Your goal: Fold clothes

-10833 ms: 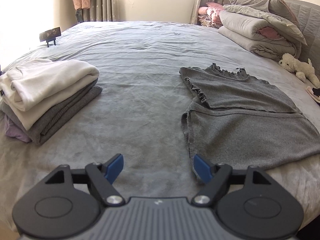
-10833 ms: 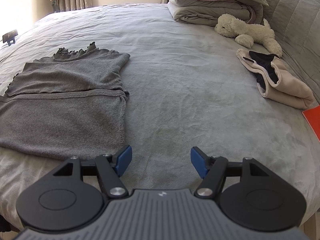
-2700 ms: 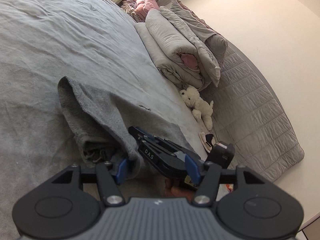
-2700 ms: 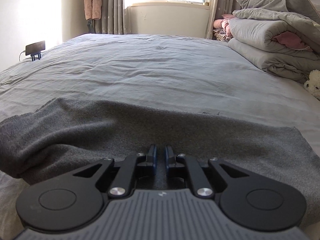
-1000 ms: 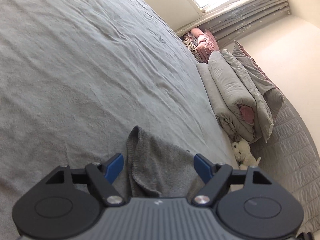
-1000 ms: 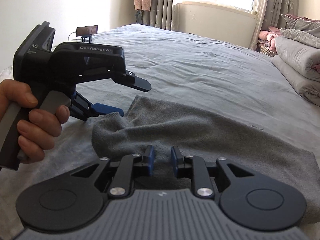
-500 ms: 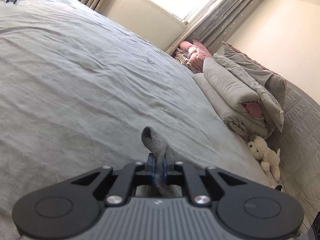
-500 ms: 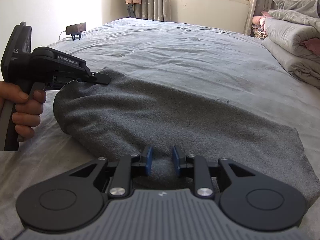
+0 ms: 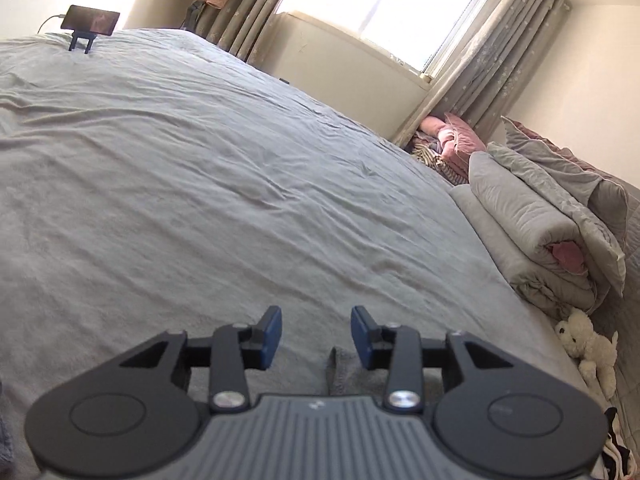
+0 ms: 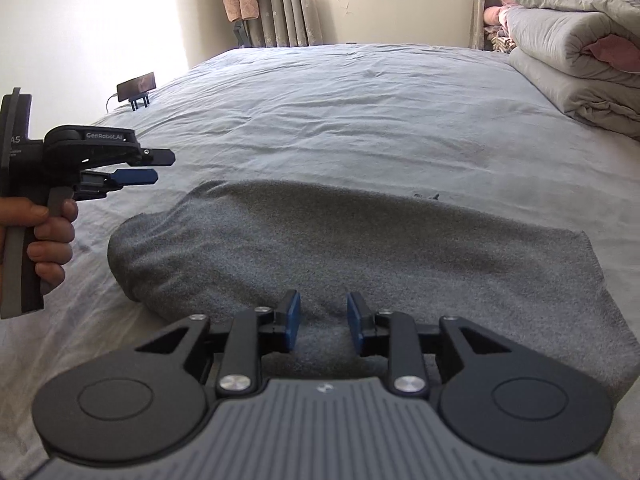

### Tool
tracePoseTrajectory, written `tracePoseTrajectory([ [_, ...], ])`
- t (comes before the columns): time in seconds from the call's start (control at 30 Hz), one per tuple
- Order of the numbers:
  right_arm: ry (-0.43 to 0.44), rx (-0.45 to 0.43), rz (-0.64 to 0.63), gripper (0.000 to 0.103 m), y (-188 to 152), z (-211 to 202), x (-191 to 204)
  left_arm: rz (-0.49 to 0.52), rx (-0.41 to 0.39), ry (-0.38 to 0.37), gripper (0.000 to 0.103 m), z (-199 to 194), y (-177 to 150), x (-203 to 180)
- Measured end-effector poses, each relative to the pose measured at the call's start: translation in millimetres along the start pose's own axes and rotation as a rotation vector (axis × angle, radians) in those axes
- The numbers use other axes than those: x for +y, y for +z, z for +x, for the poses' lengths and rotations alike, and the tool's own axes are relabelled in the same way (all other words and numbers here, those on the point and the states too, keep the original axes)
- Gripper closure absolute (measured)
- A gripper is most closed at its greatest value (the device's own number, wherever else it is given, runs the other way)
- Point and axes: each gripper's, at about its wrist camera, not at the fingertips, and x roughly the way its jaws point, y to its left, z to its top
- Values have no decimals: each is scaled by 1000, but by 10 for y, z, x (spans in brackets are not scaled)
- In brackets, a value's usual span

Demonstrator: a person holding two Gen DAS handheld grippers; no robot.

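**Grey top folded on the bed, both claws released**

The bed [image 10: 360,112] fills both views, its pale grey cover wrinkled and lit from a window [image 9: 384,12] with curtains on either side. A rolled, folded quilt [image 10: 572,64] is stacked at the right side of the bed, with a pink pillow [image 9: 452,140] behind it near the curtain.

The grey top [image 10: 360,248] lies on the bed as a wide folded bundle, its left end rounded and bulky, its right end flat with a straight hemmed edge. In the left wrist view only a small corner of it [image 9: 344,372] shows, just under the right-hand finger.

The right claw [image 10: 320,322] sits low at the near edge of the top, its blue pads parted with cloth visible between them; it looks released, though whether the pads touch the fabric is hard to tell. The left claw [image 9: 316,336] is also spread wide and grips nothing. From the right wrist view the left claw [image 10: 152,168] hangs above the bed just left of the top's rounded end, clear of the cloth, held by a hand [image 10: 44,236] around its handle.

A white stuffed toy [image 9: 588,344] lies below the quilt at the bed's edge. A phone on a small stand [image 10: 136,86] stands at the far left side of the bed.
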Motion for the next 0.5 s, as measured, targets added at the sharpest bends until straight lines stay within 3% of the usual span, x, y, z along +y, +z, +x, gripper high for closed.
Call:
tracePoseTrajectory([
  [0.1,-48,-19,57,71,76,-73,-198,87,-22,-73,62,-241,-70,-296],
  [0.23,-62,96,124,71,1,94,-370,247,28,-169,54,-365,-430,-788],
  [0.43,-121,90,30,70,-10,-9,-379,350,226,-5,54,5,-929,-803],
  [0.5,-169,101,21,70,-33,-32,-491,317,226,4,57,-30,-906,-773],
])
